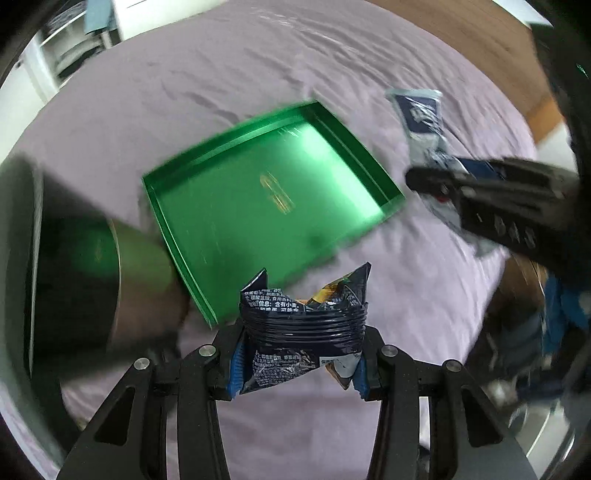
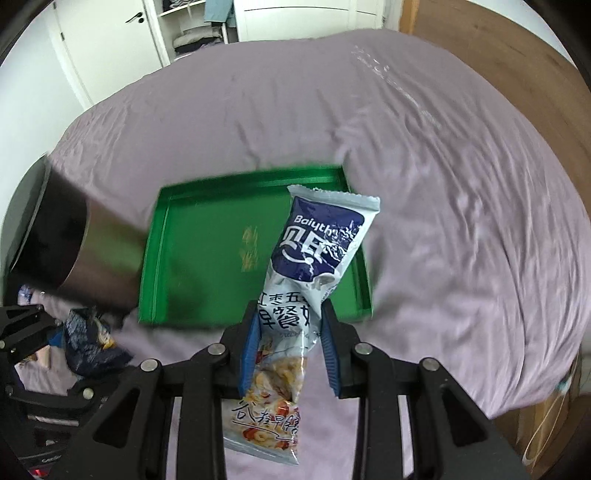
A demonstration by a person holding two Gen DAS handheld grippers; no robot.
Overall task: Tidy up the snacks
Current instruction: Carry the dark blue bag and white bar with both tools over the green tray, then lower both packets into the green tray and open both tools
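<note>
An empty green tray (image 1: pixel 236 206) (image 2: pixel 199 258) lies on the lilac bedsheet. My left gripper (image 1: pixel 301 354) is shut on a crumpled dark snack packet (image 1: pixel 303 325), held just short of the tray's near edge. My right gripper (image 2: pixel 290 343) is shut on a long white-and-blue snack sachet (image 2: pixel 314 251) that hangs over the tray's near right corner. In the left wrist view the right gripper (image 1: pixel 491 199) comes in from the right with that sachet (image 1: pixel 421 118) sticking out past the tray. In the right wrist view the dark packet (image 2: pixel 92 347) shows at lower left, in the left gripper.
A person's sleeved forearm (image 1: pixel 74 273) (image 2: pixel 74 243) crosses the left side, close to the tray. The bed (image 2: pixel 443 166) stretches wide to the right and far side. A wooden headboard (image 2: pixel 498 55) stands at far right; white wardrobe doors and shelves (image 2: pixel 192 29) are beyond the bed.
</note>
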